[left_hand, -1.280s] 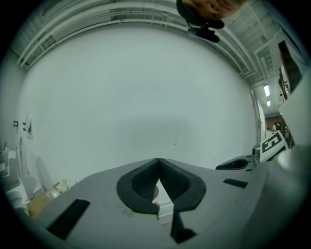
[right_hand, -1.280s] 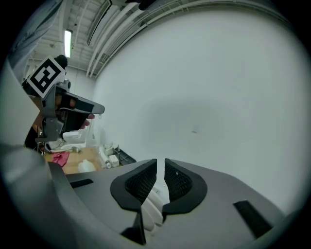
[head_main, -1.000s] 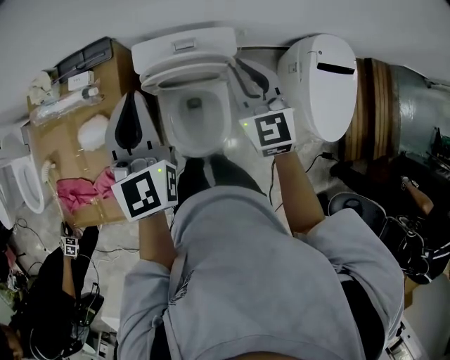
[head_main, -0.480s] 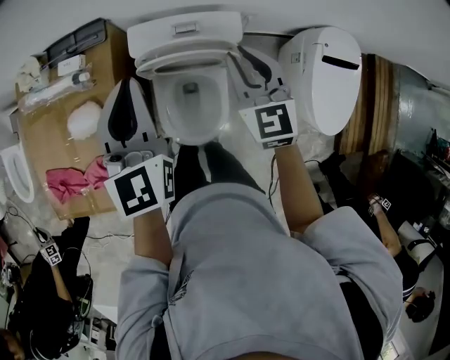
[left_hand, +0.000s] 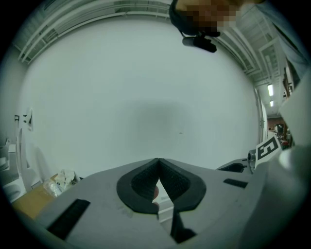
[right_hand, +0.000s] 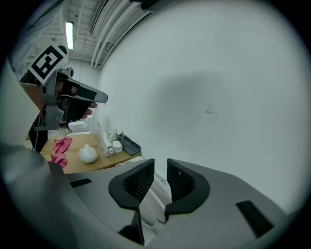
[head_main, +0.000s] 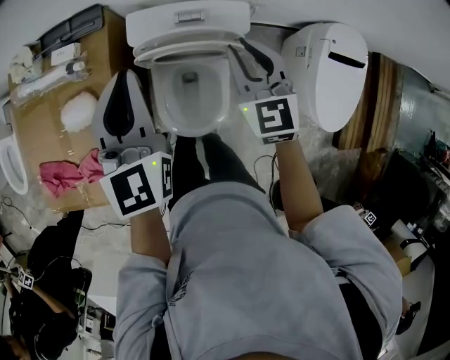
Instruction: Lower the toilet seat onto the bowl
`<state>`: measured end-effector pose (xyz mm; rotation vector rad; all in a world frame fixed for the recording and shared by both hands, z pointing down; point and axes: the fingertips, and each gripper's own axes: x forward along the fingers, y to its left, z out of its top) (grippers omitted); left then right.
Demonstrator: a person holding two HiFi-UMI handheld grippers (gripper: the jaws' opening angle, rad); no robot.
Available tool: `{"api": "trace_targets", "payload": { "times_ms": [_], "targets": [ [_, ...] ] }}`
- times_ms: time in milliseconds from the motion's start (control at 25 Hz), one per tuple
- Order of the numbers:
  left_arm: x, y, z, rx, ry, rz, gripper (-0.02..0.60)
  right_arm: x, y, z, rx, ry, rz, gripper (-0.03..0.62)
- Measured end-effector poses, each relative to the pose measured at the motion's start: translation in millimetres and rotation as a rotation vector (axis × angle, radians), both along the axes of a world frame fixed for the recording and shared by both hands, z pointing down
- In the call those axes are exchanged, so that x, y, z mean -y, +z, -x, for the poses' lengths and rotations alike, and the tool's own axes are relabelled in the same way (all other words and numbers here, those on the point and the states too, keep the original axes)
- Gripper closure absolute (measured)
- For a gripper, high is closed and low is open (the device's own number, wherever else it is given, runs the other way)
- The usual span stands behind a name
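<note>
I am standing over the toilet and holding my right tongs (head_main: 242, 53) at the right end of the toilet seat (head_main: 186, 55). The seat is showing as a white band across the back of the bowl (head_main: 211, 125), directly below the tank (head_main: 186, 17). From above I cannot tell whether it is lying fully flat on the rim. The jaws of these tongs have just been opening and are standing apart now. White toilet plastic is showing in the gap between the ribbed pads (right_hand: 138, 182), but neither pad is pressing on it, so they are released and gripping nothing. My left tongs (head_main: 126, 79) are hanging beside the bowl's left flank, apart from it, clenched with the tips meeting and nothing caught between them. Only a narrow slit lower down is letting some white and a reddish spot show through. Both tongs are pointing toward the pale wall (left_hand: 146, 97) behind the toilet. A second white toilet lid (head_main: 327, 74) is sitting to the right of the bowl, near my right tongs. On the left, brown cardboard (head_main: 42, 140) is carrying a pink cloth (head_main: 67, 176) and a white fluffy ball (head_main: 81, 112).
</note>
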<state>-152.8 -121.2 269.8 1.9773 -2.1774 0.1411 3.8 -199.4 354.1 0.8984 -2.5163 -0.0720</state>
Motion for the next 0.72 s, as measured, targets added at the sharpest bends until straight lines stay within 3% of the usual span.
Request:
{"api": "trace_targets", "payload": {
  "times_ms": [720],
  "targets": [
    [18.6, 34.1, 7.0, -0.003, 0.007, 0.038, 0.581, 16.7, 44.0, 17.8, -0.063, -0.049, 0.035, 0.522]
  ]
}}
